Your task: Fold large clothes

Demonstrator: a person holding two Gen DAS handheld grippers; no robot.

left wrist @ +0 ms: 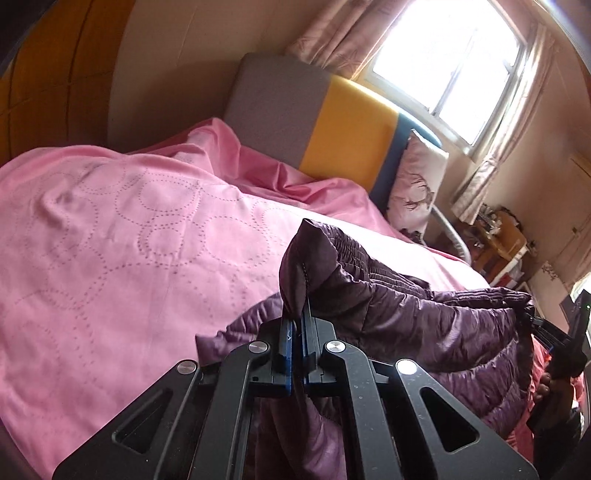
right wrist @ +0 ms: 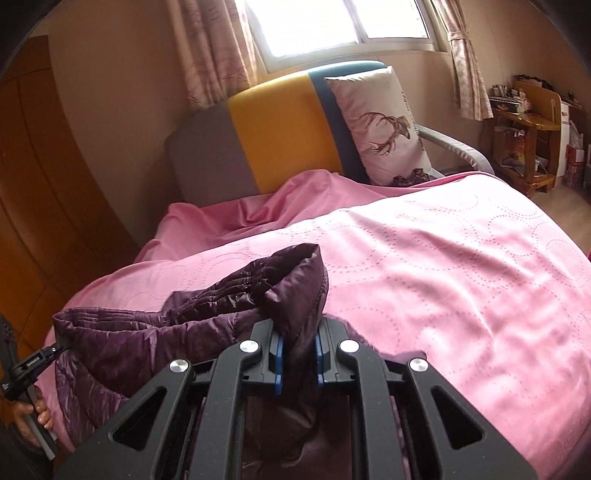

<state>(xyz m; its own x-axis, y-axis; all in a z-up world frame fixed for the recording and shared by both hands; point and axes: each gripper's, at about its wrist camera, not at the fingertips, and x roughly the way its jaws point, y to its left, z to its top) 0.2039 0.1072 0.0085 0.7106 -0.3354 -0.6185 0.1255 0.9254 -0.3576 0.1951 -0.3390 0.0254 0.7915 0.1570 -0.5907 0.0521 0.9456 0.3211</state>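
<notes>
Both my grippers, left gripper (left wrist: 297, 325) and right gripper (right wrist: 297, 345), clamp purple jacket (left wrist: 424, 314) edge above bed (left wrist: 110, 240); next: lay flat, fold.

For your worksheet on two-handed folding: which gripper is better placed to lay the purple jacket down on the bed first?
Right, tentatively. The right gripper holds the purple jacket beside open pink bedspread; the left gripper grips it too, nearer the bed's edge.

pink bedspread (right wrist: 461, 266) with dotted circles, grey-yellow-blue headboard (right wrist: 280, 136), deer-print pillow (right wrist: 384, 125) leaning on it, pinkish curtains (right wrist: 214, 48), bright window (right wrist: 332, 22), cluttered wooden stand (right wrist: 532, 133) in the corner
</notes>
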